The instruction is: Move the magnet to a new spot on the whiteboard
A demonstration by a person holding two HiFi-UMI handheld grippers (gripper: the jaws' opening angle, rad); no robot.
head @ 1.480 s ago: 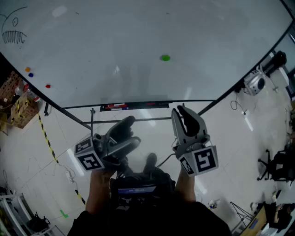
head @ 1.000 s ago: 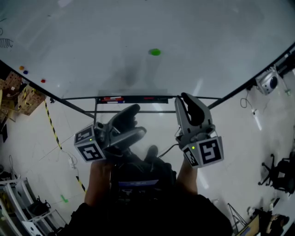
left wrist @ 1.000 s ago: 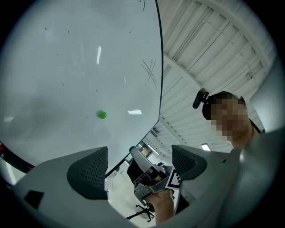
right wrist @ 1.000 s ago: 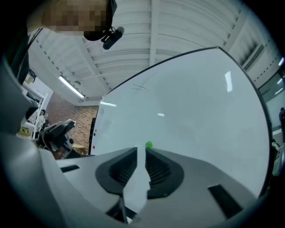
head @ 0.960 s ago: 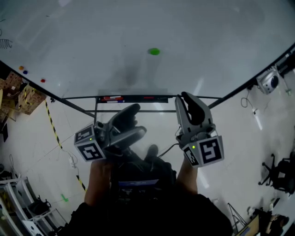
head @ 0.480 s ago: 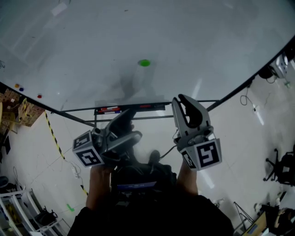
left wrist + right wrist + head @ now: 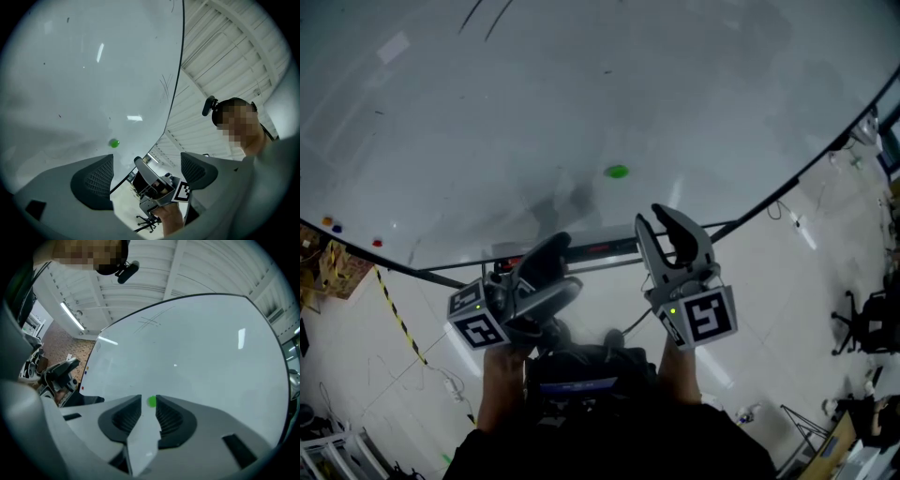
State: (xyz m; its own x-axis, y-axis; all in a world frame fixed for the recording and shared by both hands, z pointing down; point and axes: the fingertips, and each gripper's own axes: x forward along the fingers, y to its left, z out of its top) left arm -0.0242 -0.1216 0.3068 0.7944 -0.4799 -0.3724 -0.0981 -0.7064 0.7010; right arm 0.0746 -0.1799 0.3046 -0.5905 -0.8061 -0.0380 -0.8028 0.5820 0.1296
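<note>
A small green magnet (image 7: 618, 172) sticks to the whiteboard (image 7: 581, 75), a little above its lower edge. My right gripper (image 7: 658, 220) points up at the board just below and right of the magnet, apart from it. Its jaws are opening with a narrow gap, and nothing is between the pads. In the right gripper view the green magnet (image 7: 152, 401) shows through the gap of the right gripper (image 7: 148, 399), farther off on the board. My left gripper (image 7: 562, 262) is held lower left, open and empty. The left gripper view has the green magnet (image 7: 114, 143) above the left gripper's (image 7: 146, 164) left jaw.
A marker tray (image 7: 581, 248) runs along the board's lower edge, just ahead of both grippers. Small coloured magnets (image 7: 336, 226) sit at the board's far left. A cardboard box (image 7: 333, 262) and yellow-black floor tape (image 7: 394, 309) lie left; an office chair (image 7: 862, 319) stands right.
The head view has tilted, so the magnet now sits lower and closer to the right gripper's tips. The right gripper's jaws have spread slightly. The left gripper stays low and open.
</note>
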